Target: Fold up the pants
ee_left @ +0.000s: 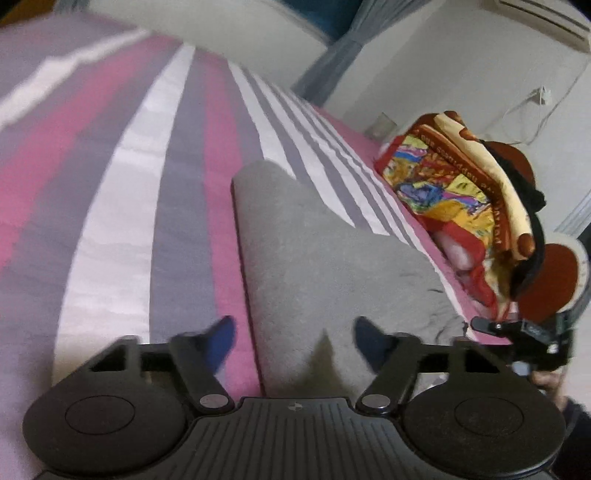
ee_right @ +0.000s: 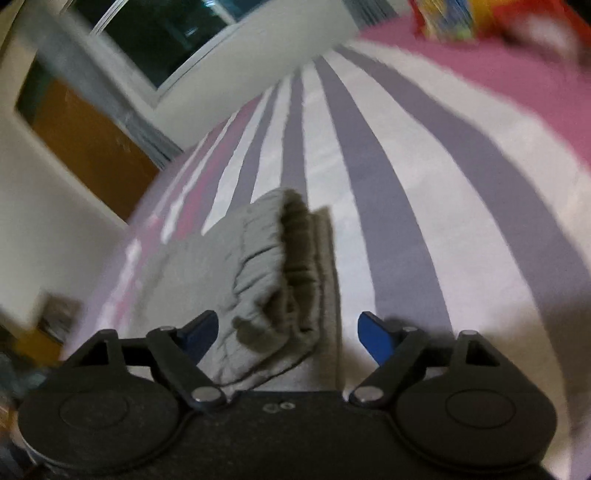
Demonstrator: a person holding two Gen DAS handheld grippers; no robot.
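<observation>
Grey pants (ee_left: 314,258) lie folded on a bed with a pink, white and grey striped cover (ee_left: 147,184). In the left wrist view my left gripper (ee_left: 295,339) is open, its blue fingertips (ee_left: 221,332) either side of the folded cloth's near edge. The right gripper (ee_left: 532,339) shows at the right edge of that view, beside the pants. In the right wrist view my right gripper (ee_right: 288,328) is open just above the ribbed waistband (ee_right: 273,266) of the grey pants, which lies folded over on the striped cover (ee_right: 424,221). Neither gripper holds cloth.
A bright multicoloured blanket or pillow pile (ee_left: 472,195) lies at the bed's right side, also blurred at the top of the right wrist view (ee_right: 461,18). A white wall with a cable (ee_left: 535,99) is behind. A window (ee_right: 155,37) and wooden furniture (ee_right: 85,140) stand left of the bed.
</observation>
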